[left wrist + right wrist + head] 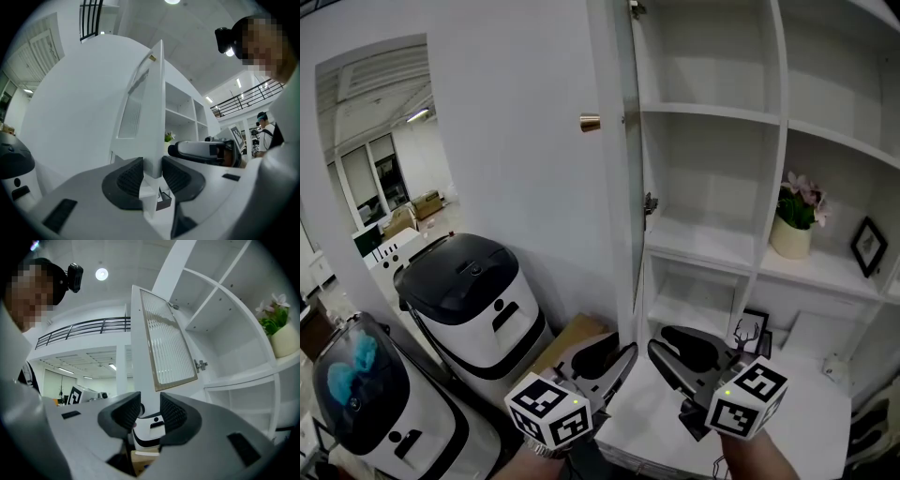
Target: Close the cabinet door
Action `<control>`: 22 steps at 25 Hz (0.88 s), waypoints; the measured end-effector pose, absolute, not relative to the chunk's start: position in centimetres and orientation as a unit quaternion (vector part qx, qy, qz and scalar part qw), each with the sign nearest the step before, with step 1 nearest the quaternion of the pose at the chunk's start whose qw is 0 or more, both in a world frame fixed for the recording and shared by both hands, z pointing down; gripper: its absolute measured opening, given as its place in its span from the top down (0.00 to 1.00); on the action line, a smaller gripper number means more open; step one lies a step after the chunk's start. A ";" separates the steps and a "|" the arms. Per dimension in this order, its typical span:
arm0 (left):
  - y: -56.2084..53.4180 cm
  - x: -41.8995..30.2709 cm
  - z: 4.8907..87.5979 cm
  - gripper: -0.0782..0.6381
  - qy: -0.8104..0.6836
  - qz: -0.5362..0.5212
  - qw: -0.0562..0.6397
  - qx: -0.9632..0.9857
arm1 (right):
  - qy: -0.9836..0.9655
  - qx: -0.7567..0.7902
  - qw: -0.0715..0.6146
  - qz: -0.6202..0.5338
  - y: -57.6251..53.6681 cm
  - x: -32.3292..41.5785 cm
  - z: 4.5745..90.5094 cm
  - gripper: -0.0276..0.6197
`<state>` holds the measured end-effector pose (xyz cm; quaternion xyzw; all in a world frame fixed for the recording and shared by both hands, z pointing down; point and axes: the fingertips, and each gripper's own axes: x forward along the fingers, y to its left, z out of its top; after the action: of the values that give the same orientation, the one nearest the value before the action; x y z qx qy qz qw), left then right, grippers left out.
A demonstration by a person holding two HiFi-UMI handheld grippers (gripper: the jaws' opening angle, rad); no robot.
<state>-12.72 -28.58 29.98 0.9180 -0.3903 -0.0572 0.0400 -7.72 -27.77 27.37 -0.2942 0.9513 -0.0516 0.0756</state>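
The white cabinet door (621, 187) stands open, edge-on to me, with a brass knob (590, 122) on its outer face and a ribbed glass panel (166, 345) in its inner face. My left gripper (605, 361) is open just below and in front of the door's bottom corner. In the left gripper view the door's edge (155, 117) lines up in the gap of the left gripper (152, 171); whether the pads touch it I cannot tell. My right gripper (680, 352) is open beside it on the shelf side. Nothing sits between the jaws of the right gripper (150, 411).
The open shelves (712, 112) hold a flower pot (794, 225) and a small picture frame (868, 246). Left of the door stand a white bin with a black lid (469, 300), a second bin (356, 394) and a cardboard box (572, 342). A mirror (384, 150) is on the wall.
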 end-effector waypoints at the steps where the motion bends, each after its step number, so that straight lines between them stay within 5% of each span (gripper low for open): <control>1: -28.6 -12.4 30.0 0.72 -0.386 -0.057 0.041 0.920 | 0.952 -0.293 0.077 -0.051 -27.7 -7.9 27.1 0.79; 22: -28.1 -6.3 30.3 0.74 -0.302 -0.056 0.053 0.950 | 0.925 -0.375 0.060 -0.031 -29.0 -5.4 26.9 0.80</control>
<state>-6.33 -28.14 30.30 0.9502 -0.3020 -0.0561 0.0528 -5.42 -29.02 26.93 -0.3746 0.9247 -0.0307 0.0602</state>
